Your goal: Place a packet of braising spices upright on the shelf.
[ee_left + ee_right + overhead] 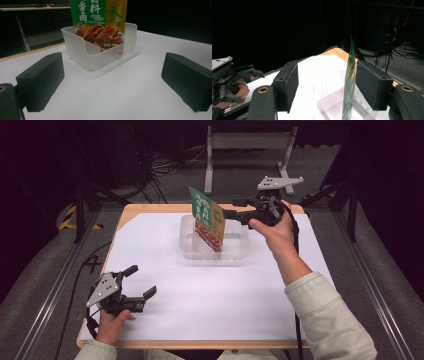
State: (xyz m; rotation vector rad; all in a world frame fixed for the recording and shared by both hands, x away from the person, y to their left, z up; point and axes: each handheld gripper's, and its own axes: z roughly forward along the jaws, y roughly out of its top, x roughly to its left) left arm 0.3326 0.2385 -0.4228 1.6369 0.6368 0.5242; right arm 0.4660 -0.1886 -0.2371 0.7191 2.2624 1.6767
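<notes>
At frame centre, the snack pouch [207,218] is stood upright in the clear tub [235,251]; the right gripper [325,82] jaws seem just released. At lower left the left gripper [141,281] is rested on the surface [220,295], jaws wide, empty.

Dark room, grey floor [45,265], tangled cables [160,170], metal stand [248,142]

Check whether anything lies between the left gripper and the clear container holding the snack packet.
Nothing visible does. Bare white table lies between the open left gripper and the clear container, where the snack packet stands between the right gripper's open jaws.
</notes>
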